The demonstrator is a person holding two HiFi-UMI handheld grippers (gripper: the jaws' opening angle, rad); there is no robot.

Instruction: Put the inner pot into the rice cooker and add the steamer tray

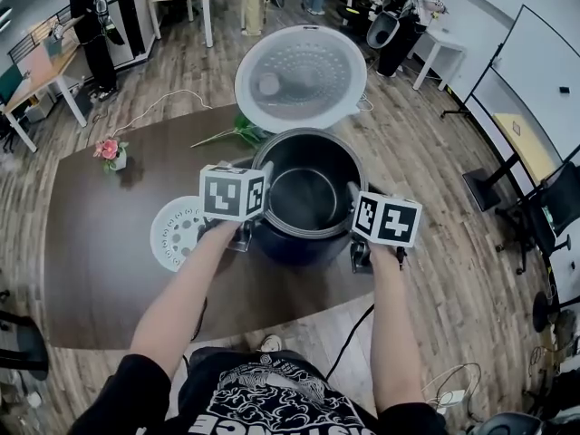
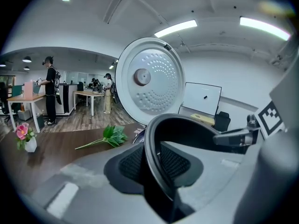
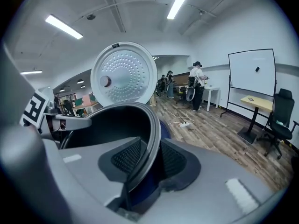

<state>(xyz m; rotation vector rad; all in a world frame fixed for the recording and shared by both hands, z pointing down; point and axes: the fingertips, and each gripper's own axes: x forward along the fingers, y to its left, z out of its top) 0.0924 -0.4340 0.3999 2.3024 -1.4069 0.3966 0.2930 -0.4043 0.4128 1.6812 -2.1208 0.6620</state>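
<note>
The dark inner pot (image 1: 308,188) sits inside the open dark-blue rice cooker (image 1: 299,247), whose white lid (image 1: 301,78) stands up behind it. My left gripper (image 1: 261,193) is at the pot's left rim and my right gripper (image 1: 353,202) at its right rim. In the left gripper view the rim (image 2: 154,157) fills the space between the pads, so my left gripper (image 2: 161,164) is shut on it. In the right gripper view the rim (image 3: 152,139) runs between the pads of my right gripper (image 3: 145,161) with a gap beside it. The white perforated steamer tray (image 1: 174,234) lies on the table, left of the cooker.
The brown table (image 1: 109,279) also carries a small vase of pink flowers (image 1: 111,150) at far left and a green leafy sprig (image 1: 237,132) behind the cooker. A black cable (image 1: 349,343) hangs off the near edge. People stand at desks far behind.
</note>
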